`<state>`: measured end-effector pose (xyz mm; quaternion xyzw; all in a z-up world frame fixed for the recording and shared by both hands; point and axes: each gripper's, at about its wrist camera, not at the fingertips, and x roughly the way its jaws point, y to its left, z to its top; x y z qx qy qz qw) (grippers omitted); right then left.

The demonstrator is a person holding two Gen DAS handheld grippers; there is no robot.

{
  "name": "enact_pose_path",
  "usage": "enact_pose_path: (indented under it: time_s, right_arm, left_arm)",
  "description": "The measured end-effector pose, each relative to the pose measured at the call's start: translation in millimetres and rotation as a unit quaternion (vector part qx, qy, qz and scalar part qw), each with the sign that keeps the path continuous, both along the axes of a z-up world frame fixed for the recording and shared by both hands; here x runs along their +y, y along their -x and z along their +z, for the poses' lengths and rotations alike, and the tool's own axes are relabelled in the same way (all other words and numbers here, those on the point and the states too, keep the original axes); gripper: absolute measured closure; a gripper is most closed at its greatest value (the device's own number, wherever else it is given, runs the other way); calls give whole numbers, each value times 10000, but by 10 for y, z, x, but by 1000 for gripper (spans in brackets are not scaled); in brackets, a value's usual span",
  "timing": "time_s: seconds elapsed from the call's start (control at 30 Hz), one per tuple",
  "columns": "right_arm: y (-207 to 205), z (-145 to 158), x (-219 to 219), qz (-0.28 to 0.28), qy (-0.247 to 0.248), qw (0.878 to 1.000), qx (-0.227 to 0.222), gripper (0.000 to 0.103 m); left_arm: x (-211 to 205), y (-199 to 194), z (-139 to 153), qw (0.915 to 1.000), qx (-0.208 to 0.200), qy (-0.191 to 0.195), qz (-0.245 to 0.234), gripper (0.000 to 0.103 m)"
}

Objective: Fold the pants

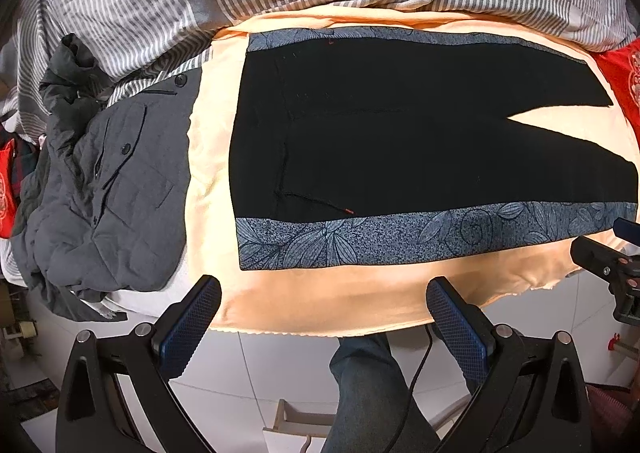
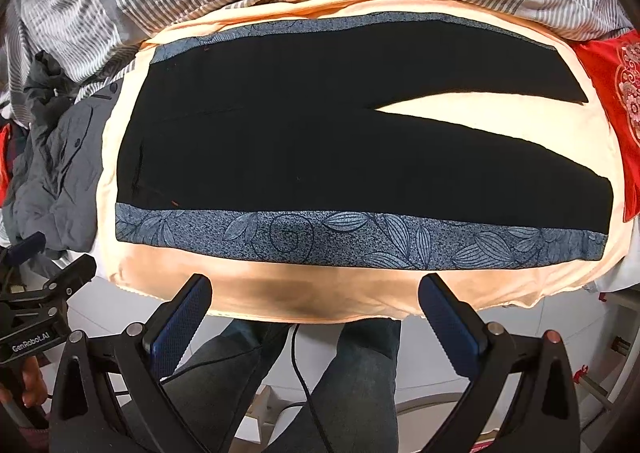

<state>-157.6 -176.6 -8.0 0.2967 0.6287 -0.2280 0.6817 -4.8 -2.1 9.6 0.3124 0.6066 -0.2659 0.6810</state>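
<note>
Left wrist view: one pair of black pants with blue leaf-print side bands (image 1: 400,141) lies flat mid-frame on a peach sheet (image 1: 320,301); the left tool (image 1: 324,309), at bottom, gapes wide, holding nothing. A crumpled grey jacket (image 1: 116,189) fills the left, showing two buttons.

Right wrist view: the right tool (image 2: 316,305) is equally wide and holds nothing; a red embroidered cushion (image 2: 616,101) shows larger at right.

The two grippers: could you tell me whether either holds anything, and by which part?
Nothing is held: the left gripper and right gripper are open, short of the black pants.
</note>
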Motion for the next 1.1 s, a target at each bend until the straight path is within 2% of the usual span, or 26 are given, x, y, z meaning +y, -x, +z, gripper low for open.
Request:
enact_pose_path:
  time_s: [0.6,0.77,0.9,1.0,1.1]
  right_arm:
    - [51,-173,5,-56,-122,9997,209,0]
    - [97,-257,-63,-311,-271,9989,208,0]
    - [182,-326,-131,-641,-625,9960,-5,0]
    - [254,-460,-190,-1085,-1282,9851,-375,0]
    - [356,-688,-247,-1786,-2079,9568,-973,0]
  left_arm:
    - [87,-10,-232,9993,263,-100,237,0]
    - [116,-66,-386,9982,403,-146,417,0]
    - [164,-137,-512,9961,599,-44,646,0]
    - [238,-227,-669,9904,955,152,986,0]
    - [338,-328,-893,9803,1303,270,1460,0]
